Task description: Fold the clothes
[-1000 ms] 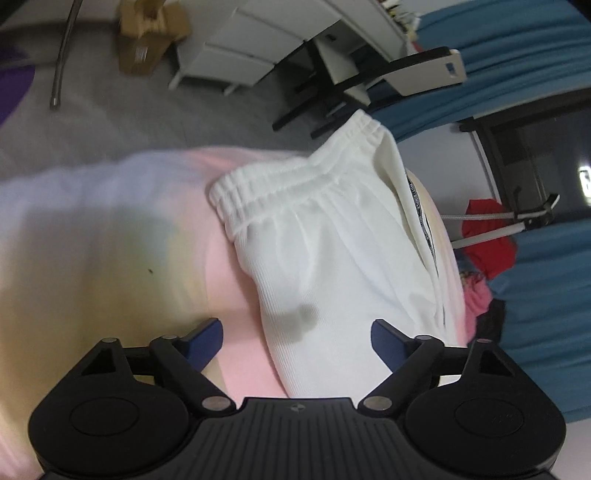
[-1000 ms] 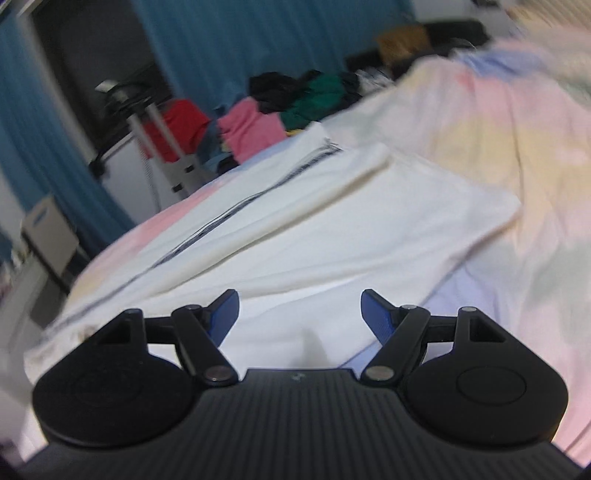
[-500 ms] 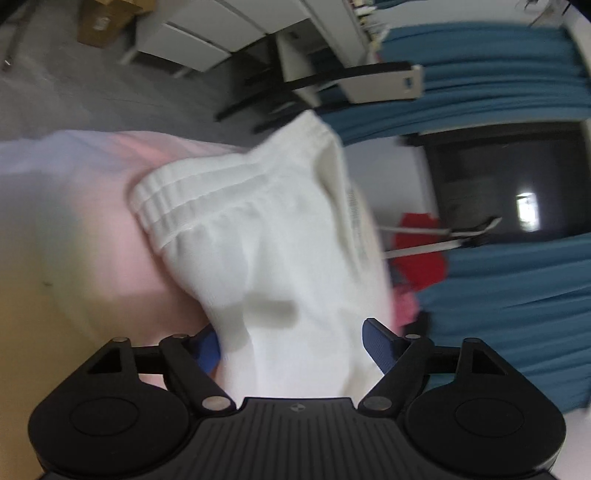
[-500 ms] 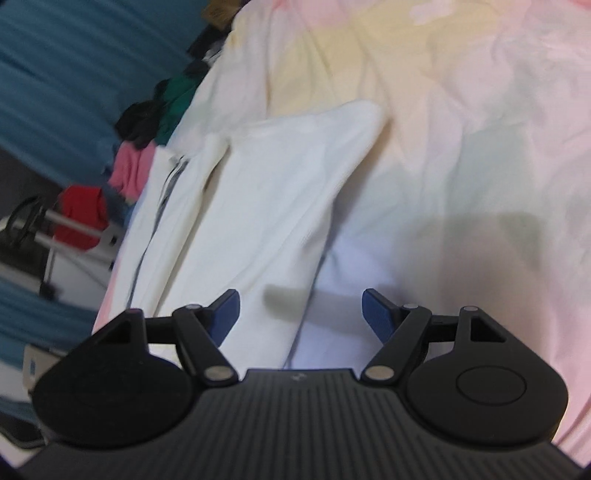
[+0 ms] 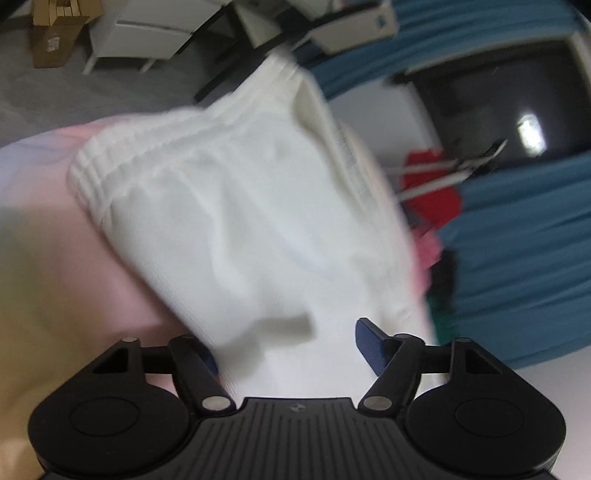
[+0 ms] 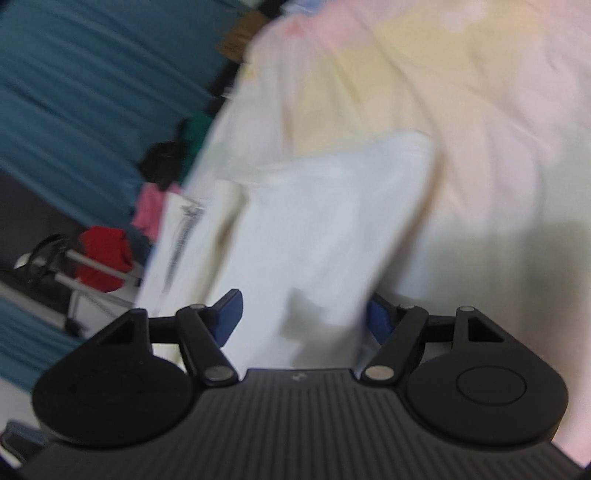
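Note:
White trousers (image 5: 236, 221) with an elastic waistband (image 5: 122, 162) lie on a pastel bedsheet (image 5: 48, 266). My left gripper (image 5: 288, 343) is open, its jaws straddling the cloth near the waist end; cloth hides the left fingertip. In the right wrist view the trouser legs (image 6: 317, 229) stretch away, with a dark side stripe (image 6: 181, 236). My right gripper (image 6: 304, 314) is open with the leg cloth lying between its jaws; cloth partly covers the right fingertip. Both views are blurred.
A pile of red, pink, green and black clothes (image 6: 110, 258) sits past the bed by blue curtains (image 6: 74, 92). White drawers (image 5: 144, 29), a cardboard box (image 5: 51, 33) and a dark window (image 5: 498, 107) lie beyond the bed edge.
Both grippers have dropped closer to the trousers; cloth now lies between each pair of jaws. The right view has swung from the bare sheet onto the leg. Both stay open.

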`<state>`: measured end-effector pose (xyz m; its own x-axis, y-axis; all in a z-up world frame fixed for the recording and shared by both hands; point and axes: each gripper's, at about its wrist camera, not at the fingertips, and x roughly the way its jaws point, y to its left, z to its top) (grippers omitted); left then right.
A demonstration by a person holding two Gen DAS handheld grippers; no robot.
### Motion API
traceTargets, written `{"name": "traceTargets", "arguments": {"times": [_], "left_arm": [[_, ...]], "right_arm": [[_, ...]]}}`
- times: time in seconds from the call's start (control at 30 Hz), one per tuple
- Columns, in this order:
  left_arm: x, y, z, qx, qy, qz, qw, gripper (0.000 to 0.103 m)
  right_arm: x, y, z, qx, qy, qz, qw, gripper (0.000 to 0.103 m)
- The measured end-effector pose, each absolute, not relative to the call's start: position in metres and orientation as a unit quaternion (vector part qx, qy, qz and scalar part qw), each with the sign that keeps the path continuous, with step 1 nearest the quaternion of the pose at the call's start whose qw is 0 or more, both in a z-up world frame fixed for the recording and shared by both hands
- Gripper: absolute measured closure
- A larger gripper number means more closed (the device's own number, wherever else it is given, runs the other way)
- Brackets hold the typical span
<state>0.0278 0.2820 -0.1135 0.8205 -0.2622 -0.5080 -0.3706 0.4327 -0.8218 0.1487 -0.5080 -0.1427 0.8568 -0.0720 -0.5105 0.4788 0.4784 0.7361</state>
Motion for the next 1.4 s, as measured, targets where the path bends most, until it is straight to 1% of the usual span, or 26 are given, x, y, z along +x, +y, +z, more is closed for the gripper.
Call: {"name": "traceTargets", "arguments": {"times": [0.07, 0.13, 0.2, 0.23, 0.33, 0.37, 0.4, 0.43, 0.47, 0.5, 0.53, 0.57, 0.6, 0.7, 0.73, 0.77, 0.9, 1.0, 1.1, 1.2, 1.33, 1.4], "left_arm": [[0.027, 0.284, -0.113, -0.553, 0.270, 0.024, 0.788, 0.033], [0.031, 0.281, -0.116, -0.551, 0.283, 0.036, 0.784, 0.033], [0.045, 0.280, -0.120, -0.537, 0.320, 0.051, 0.779, 0.034], [0.048, 0.278, -0.122, -0.526, 0.331, 0.059, 0.781, 0.037], [0.058, 0.273, -0.125, -0.499, 0.355, 0.081, 0.787, 0.041], [0.061, 0.271, -0.123, -0.494, 0.356, 0.087, 0.789, 0.042], [0.063, 0.269, -0.122, -0.489, 0.357, 0.094, 0.791, 0.046], [0.064, 0.269, -0.122, -0.488, 0.356, 0.101, 0.790, 0.057], [0.065, 0.270, -0.121, -0.488, 0.355, 0.108, 0.790, 0.062], [0.063, 0.274, -0.122, -0.496, 0.352, 0.108, 0.786, 0.071], [0.062, 0.278, -0.123, -0.504, 0.349, 0.108, 0.783, 0.081], [0.062, 0.281, -0.123, -0.510, 0.345, 0.103, 0.781, 0.082], [0.060, 0.285, -0.123, -0.516, 0.337, 0.096, 0.781, 0.085], [0.044, 0.291, -0.109, -0.517, 0.303, 0.081, 0.796, 0.087], [0.040, 0.289, -0.102, -0.512, 0.289, 0.077, 0.805, 0.094], [0.036, 0.287, -0.096, -0.507, 0.275, 0.073, 0.814, 0.095], [0.022, 0.282, -0.072, -0.493, 0.232, 0.061, 0.837, 0.095], [0.017, 0.286, -0.056, -0.507, 0.204, 0.048, 0.836, 0.095], [0.027, 0.285, -0.025, -0.490, 0.188, 0.038, 0.850, 0.095], [0.061, 0.289, 0.006, -0.473, 0.167, 0.022, 0.865, 0.095], [0.150, 0.299, 0.030, -0.458, 0.168, 0.031, 0.872, 0.095], [0.208, 0.301, 0.029, -0.444, 0.178, 0.045, 0.877, 0.094]], "right_arm": [[0.151, -0.507, -0.135, 0.476, 0.177, -0.135, 0.851, 0.030], [0.153, -0.505, -0.132, 0.471, 0.162, -0.120, 0.859, 0.030], [0.158, -0.505, -0.136, 0.467, 0.177, -0.128, 0.857, 0.031], [0.160, -0.505, -0.140, 0.468, 0.190, -0.135, 0.853, 0.031], [0.166, -0.508, -0.155, 0.470, 0.225, -0.144, 0.841, 0.038], [0.167, -0.509, -0.160, 0.470, 0.236, -0.147, 0.838, 0.049], [0.165, -0.510, -0.161, 0.473, 0.235, -0.150, 0.836, 0.060], [0.162, -0.511, -0.160, 0.477, 0.231, -0.153, 0.834, 0.068], [0.158, -0.512, -0.159, 0.481, 0.227, -0.156, 0.832, 0.084], [0.155, -0.513, -0.158, 0.485, 0.223, -0.159, 0.830, 0.094], [0.152, -0.514, -0.157, 0.489, 0.220, -0.162, 0.828, 0.096], [0.149, -0.516, -0.156, 0.493, 0.216, -0.165, 0.826, 0.097], [0.146, -0.517, -0.155, 0.497, 0.212, -0.168, 0.824, 0.098], [0.137, -0.517, -0.147, 0.498, 0.198, -0.173, 0.826, 0.098], [0.135, -0.515, -0.140, 0.489, 0.190, -0.171, 0.834, 0.098], [0.132, -0.513, -0.133, 0.480, 0.182, -0.169, 0.841, 0.098], [0.114, -0.505, -0.104, 0.457, 0.150, -0.165, 0.861, 0.098], [0.102, -0.504, -0.082, 0.447, 0.133, -0.162, 0.870, 0.098], [0.108, -0.502, -0.058, 0.440, 0.120, -0.157, 0.876, 0.098], [0.145, -0.492, -0.028, 0.401, 0.114, -0.137, 0.898, 0.098], [0.227, -0.480, -0.001, 0.372, 0.119, -0.126, 0.912, 0.098], [0.277, -0.472, 0.004, 0.354, 0.130, -0.131, 0.917, 0.098]]}}
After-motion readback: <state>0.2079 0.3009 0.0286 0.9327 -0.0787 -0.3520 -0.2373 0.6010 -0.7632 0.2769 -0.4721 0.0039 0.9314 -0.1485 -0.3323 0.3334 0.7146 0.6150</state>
